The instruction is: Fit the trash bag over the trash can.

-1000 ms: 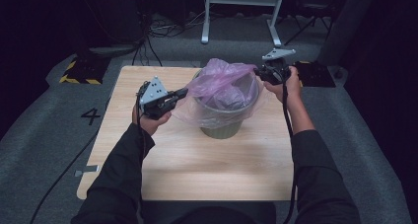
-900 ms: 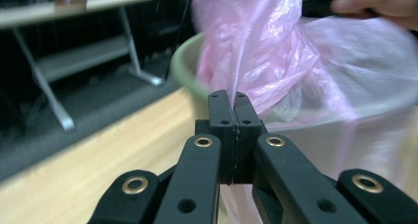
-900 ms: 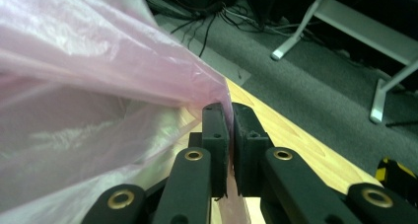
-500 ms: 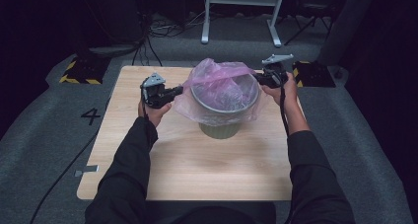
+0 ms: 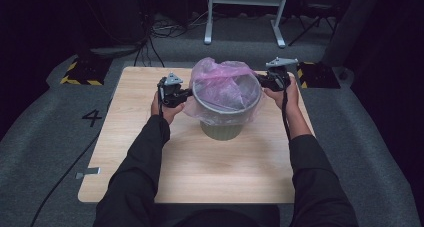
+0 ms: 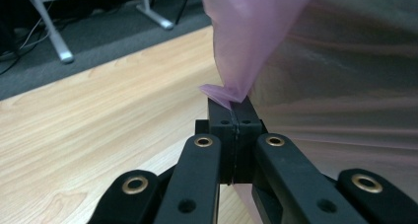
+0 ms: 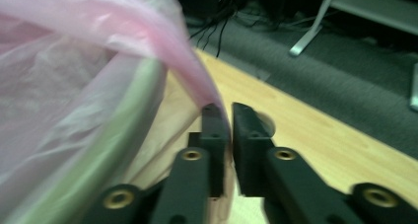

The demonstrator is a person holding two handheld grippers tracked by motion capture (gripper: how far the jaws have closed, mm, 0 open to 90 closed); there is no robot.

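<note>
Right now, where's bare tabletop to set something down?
The near half of the table, between the sleeves, is bare; so is the strip left of the left gripper. It is crowded around the bin, where the pink bag and right gripper meet.

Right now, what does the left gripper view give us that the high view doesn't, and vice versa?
Left gripper view: the left claw with jaws pressed together on a pinched corner of the pink bag.
High view: the green bin, the right claw at the bag's far side, both forearms.
Both: bag film and wooden table.
</note>
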